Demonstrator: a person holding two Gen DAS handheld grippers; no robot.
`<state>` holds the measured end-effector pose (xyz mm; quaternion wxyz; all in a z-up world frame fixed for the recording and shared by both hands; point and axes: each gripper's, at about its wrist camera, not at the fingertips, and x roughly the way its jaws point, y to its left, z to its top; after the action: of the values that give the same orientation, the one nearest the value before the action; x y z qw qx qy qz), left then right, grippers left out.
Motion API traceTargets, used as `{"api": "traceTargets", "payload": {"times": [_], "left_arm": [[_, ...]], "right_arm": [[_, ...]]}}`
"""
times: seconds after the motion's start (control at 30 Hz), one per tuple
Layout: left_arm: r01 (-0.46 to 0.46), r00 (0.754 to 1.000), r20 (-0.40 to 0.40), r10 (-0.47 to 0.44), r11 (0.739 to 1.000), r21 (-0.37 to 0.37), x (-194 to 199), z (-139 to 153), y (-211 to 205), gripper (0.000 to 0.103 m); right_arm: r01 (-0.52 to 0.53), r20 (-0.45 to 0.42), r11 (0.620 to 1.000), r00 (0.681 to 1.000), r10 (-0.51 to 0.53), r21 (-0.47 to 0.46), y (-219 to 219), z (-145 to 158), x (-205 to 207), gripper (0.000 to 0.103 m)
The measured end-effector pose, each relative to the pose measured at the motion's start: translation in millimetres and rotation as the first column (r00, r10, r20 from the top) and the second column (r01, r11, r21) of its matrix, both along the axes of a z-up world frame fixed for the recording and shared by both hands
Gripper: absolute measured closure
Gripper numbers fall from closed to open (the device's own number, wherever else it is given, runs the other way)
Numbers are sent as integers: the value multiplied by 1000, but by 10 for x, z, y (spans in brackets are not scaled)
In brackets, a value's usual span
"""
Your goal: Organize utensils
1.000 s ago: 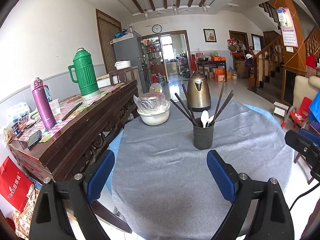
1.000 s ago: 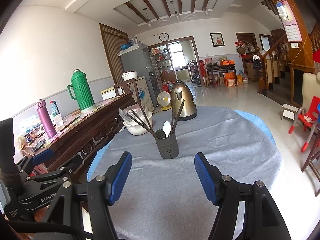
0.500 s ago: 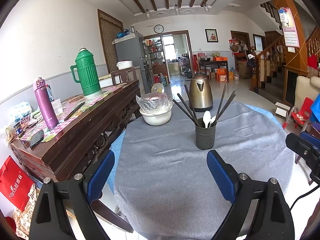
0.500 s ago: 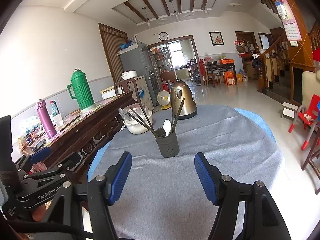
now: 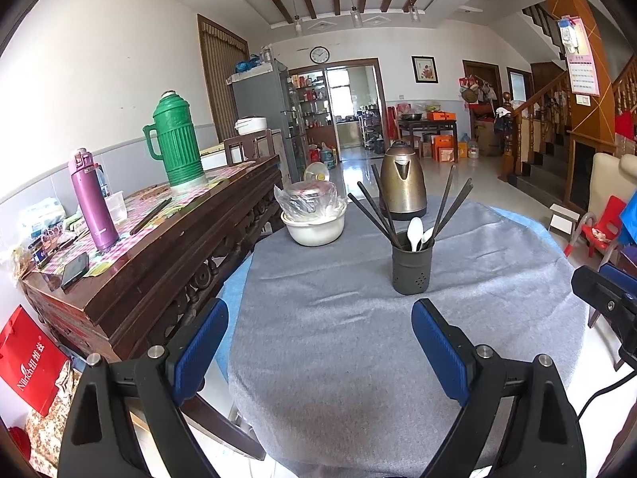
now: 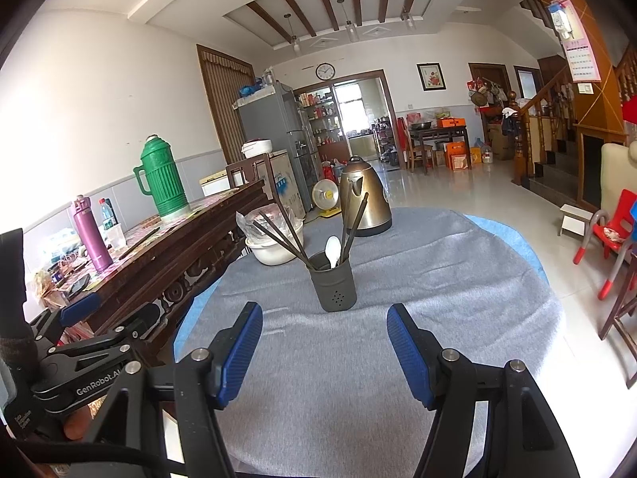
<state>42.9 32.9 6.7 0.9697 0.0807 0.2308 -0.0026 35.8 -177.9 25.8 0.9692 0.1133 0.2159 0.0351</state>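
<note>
In the left wrist view the left gripper (image 5: 320, 330) fills the bottom of the frame, fingers spread wide and holding nothing — the holder (image 5: 411, 265) with chopsticks (image 5: 452, 207) and spoons (image 5: 415, 230) stands just right of centre on the grey cloth (image 5: 358, 342). In the right wrist view the right gripper (image 6: 324, 342) is likewise spread and empty at the bottom, the holder (image 6: 333, 283) at centre — a kettle (image 6: 365, 202) behind it.

A family home's dining room: ahead, a cloth-covered table (image 5: 358, 342) with kettle (image 5: 402, 181); left, a wooden sideboard (image 5: 167, 247); right, a staircase (image 5: 557, 127); beyond, a kitchen doorway (image 5: 342, 107).
</note>
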Motion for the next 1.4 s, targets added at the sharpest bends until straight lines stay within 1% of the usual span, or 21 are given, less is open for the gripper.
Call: {"api": "traceTargets", "payload": {"times": [1.4], "left_arm": [[-15,1000,-7,15,1000,2,-48,-32,51,9]], "right_arm": [[-18,0,1000,1000,18,-13,65,-15,-45,35]]}}
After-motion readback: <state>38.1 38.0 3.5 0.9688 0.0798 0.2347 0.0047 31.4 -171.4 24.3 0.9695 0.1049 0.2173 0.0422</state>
